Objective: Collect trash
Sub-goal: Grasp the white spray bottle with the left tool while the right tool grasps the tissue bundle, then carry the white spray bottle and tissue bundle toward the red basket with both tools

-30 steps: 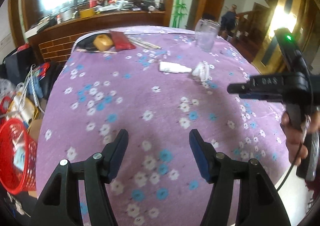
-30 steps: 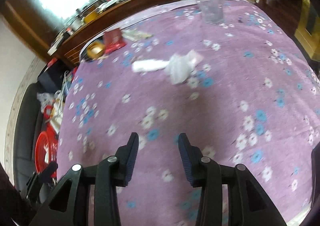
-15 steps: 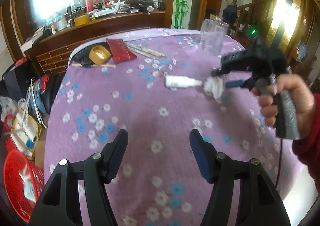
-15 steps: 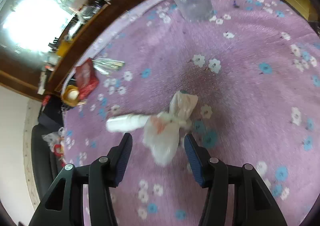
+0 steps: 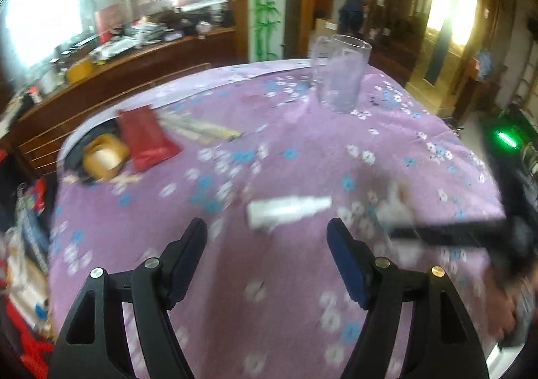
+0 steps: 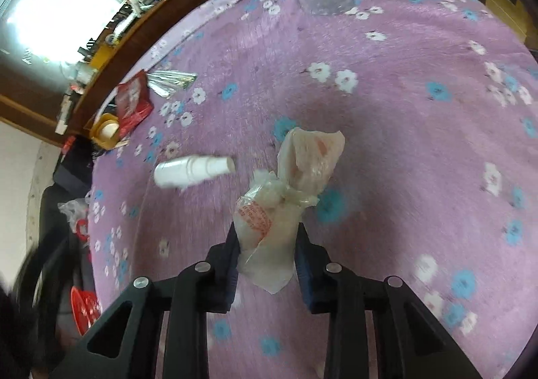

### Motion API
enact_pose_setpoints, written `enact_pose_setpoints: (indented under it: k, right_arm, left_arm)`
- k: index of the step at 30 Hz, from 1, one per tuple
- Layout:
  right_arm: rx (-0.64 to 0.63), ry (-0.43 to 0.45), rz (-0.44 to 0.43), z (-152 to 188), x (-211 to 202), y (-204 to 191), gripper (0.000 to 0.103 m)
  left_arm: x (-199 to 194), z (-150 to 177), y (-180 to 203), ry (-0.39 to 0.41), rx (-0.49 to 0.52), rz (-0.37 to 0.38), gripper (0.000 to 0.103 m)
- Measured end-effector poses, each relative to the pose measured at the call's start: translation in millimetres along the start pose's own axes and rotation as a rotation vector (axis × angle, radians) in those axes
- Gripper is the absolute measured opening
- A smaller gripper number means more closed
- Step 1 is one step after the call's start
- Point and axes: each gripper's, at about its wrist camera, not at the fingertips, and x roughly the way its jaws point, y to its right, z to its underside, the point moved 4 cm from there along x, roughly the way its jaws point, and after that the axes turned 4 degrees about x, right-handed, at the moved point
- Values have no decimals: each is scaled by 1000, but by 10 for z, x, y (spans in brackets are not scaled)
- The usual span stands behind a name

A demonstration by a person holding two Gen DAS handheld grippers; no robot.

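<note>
Our left gripper hung with jaws spread wide, our right gripper pinched a knotted plastic bag between its pads.

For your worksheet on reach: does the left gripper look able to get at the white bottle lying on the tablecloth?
Probably yes. The left gripper is open, and the white bottle lies just ahead of its fingertips with nothing between.

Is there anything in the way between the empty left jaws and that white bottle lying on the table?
Nothing visible. Only bare purple tablecloth lies between the open left gripper and the white bottle. The right gripper, holding the plastic bag, is off to the side.
</note>
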Motion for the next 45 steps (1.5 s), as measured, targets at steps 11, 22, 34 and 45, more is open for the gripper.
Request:
enact_pose_setpoints:
  k: [11,22,34,45]
  right_arm:
    - [8,-3,-38,508,-490,357,32]
    - [6,-8,-46,635,-534,476,32]
    - [-33,14,-34,711,-593,412,32]
    - [-110,15,-31,901,-561,164,32]
  left_arm:
    - [1079,-180,123,-196,9,171,72]
    - [988,214,370,-254,86,188,59]
    - [1118,124,330,-257,-71,34,28]
    - [510,813,472,-208,-118,-21,28]
